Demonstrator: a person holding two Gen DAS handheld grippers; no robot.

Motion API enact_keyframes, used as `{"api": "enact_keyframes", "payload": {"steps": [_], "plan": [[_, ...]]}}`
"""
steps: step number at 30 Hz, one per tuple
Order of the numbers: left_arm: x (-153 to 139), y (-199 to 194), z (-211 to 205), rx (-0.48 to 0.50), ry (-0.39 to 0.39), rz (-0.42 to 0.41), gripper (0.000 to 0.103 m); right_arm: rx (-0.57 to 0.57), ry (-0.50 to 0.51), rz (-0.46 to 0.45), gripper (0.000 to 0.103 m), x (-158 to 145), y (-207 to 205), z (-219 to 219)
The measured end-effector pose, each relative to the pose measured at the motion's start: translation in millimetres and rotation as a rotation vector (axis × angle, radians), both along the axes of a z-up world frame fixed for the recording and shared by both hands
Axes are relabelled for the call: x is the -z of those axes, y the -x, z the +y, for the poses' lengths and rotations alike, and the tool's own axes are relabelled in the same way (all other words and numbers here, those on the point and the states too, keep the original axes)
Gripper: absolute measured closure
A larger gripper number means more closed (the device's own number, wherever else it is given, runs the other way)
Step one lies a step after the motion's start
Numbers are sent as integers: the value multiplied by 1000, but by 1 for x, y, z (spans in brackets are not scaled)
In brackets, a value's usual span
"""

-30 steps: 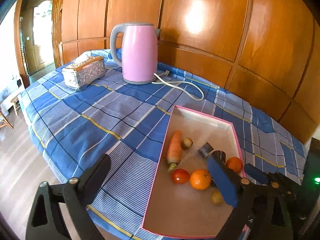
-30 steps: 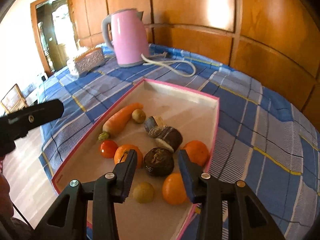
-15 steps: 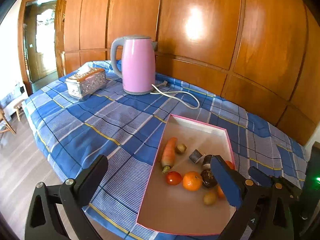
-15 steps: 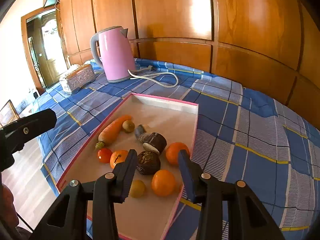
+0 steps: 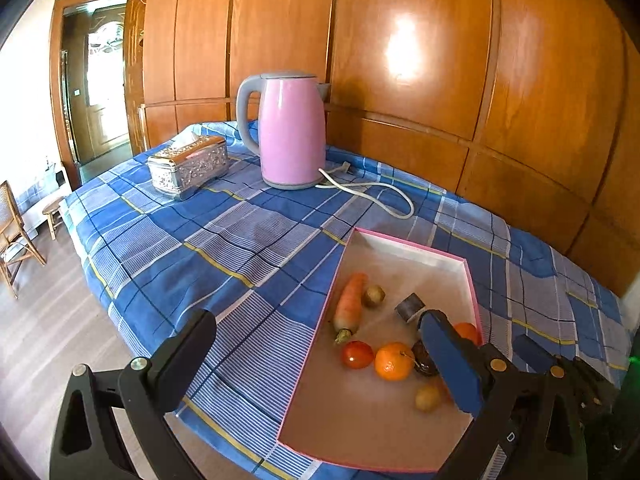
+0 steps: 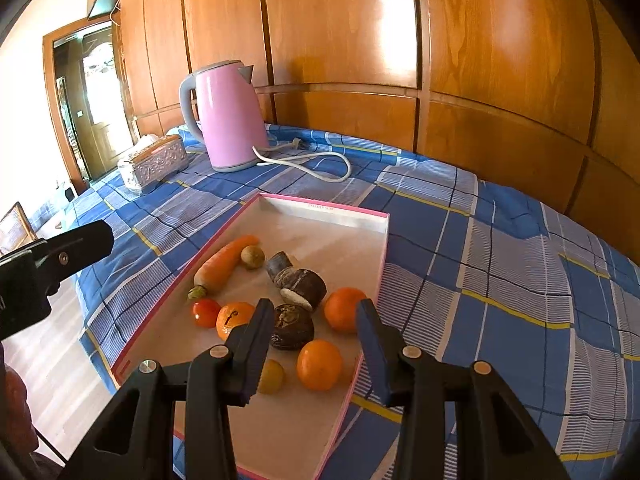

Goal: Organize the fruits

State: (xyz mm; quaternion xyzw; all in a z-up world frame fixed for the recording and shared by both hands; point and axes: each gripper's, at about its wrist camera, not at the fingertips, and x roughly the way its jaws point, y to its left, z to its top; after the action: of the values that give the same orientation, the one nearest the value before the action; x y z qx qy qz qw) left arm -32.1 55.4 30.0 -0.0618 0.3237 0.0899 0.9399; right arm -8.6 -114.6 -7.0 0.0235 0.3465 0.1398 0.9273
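A shallow pink-rimmed box [image 6: 320, 208] [image 5: 404, 244] lies on the blue checked tablecloth. In it lie a carrot [image 6: 224, 266] [image 5: 350, 300], a tomato [image 6: 205, 313] [image 5: 357, 355], three oranges [image 6: 319, 364] [image 6: 345, 309] [image 6: 234, 319], two dark brown roots [image 6: 292, 326] [image 6: 298, 284], and small yellow-brown fruits [image 6: 253, 257] [image 6: 272, 376]. My right gripper [image 6: 314, 344] is open and empty, held above the box's near end. My left gripper [image 5: 320, 356] is open and empty, wide apart, above the box's left near side.
A pink electric kettle [image 5: 290, 130] [image 6: 228, 116] with a white cord [image 5: 372, 192] stands at the back of the table. A silver tissue box [image 5: 187, 166] [image 6: 154, 162] sits left of it. Wooden wall panels stand behind; the table's edge and floor are to the left.
Both grippers have pulled back and risen from the box, so it looks smaller and farther. Both stay open. The fruits have not moved.
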Motion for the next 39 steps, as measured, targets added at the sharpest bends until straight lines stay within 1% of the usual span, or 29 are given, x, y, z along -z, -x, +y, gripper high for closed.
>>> {"api": "enact_keyframes", "payload": {"steps": [39], "plan": [[4, 3, -2, 8, -8, 16, 0, -5, 7, -6, 60, -1, 3, 1]]}}
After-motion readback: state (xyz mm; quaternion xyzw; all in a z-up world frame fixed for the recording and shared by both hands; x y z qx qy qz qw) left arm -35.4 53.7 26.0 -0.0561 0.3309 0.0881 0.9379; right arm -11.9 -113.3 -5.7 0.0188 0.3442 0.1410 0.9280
